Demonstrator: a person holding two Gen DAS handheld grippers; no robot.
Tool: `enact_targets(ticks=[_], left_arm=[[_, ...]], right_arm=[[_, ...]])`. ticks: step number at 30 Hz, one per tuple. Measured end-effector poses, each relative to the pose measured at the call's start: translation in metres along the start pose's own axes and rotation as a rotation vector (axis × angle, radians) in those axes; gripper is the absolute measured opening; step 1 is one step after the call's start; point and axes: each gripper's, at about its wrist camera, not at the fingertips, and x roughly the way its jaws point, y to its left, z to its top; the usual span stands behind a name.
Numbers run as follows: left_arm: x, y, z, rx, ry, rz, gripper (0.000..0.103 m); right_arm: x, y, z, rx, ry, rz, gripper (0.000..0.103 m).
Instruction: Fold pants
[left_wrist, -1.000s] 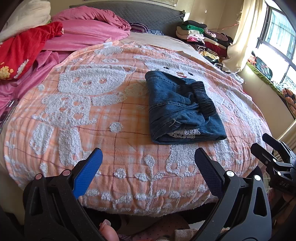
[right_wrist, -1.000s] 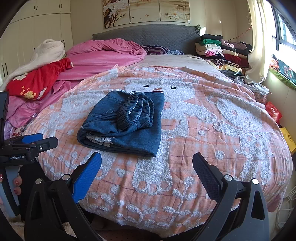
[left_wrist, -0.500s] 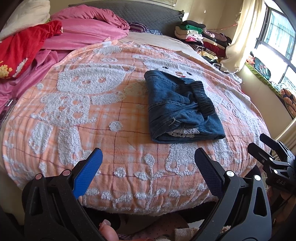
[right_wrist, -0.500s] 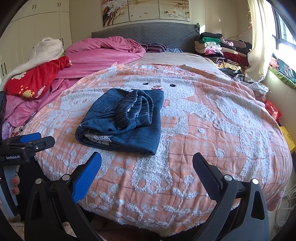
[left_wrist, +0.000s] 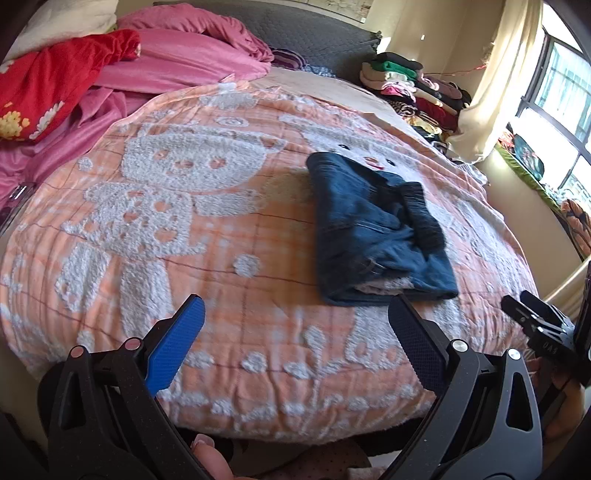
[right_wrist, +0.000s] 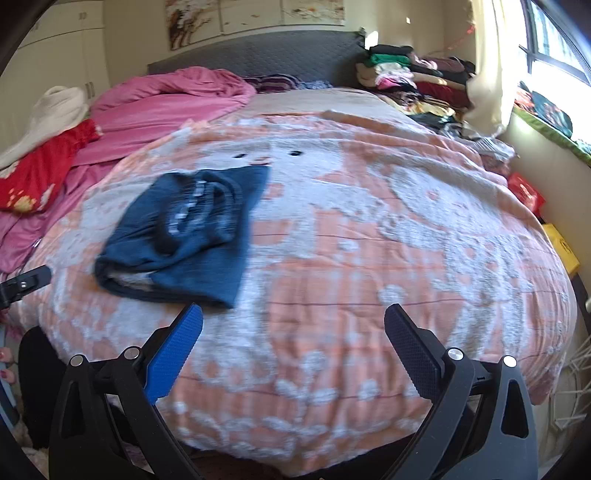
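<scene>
The blue denim pants (left_wrist: 373, 229) lie folded in a compact bundle on the orange-and-white blanket (left_wrist: 192, 229), dark elastic waistband on top. They also show in the right wrist view (right_wrist: 184, 232), left of centre. My left gripper (left_wrist: 295, 336) is open and empty at the bed's near edge, short of the pants. My right gripper (right_wrist: 293, 339) is open and empty, near the bed's edge, to the right of the pants. The right gripper also shows at the right edge of the left wrist view (left_wrist: 543, 328).
Pink bedding (left_wrist: 177, 66) and a red garment (left_wrist: 44, 81) are heaped at the bed's far left. A stack of folded clothes (left_wrist: 410, 85) stands at the far right by the curtain (left_wrist: 491, 85) and window. A yellow box (right_wrist: 561, 247) sits beside the bed.
Both grippers have swung, so the pants sit lower and nearer in both views, which are now blurred. Both grippers stay open and empty. The pants have not moved.
</scene>
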Motion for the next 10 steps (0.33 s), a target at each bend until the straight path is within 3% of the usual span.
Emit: enact_targets(ticks=[3,10], left_arm=[[0.017,0.024,0.016,-0.026,0.013,0.087,0.093],[0.099,0.125,0.086,-0.113,0.127,0.357,0.093]], right_arm=[[0.009,-0.043,0.008,0.043,-0.005,-0.079,0.098],[0.062,-0.199,0.043,0.187,0.041,-0.341,0.098]])
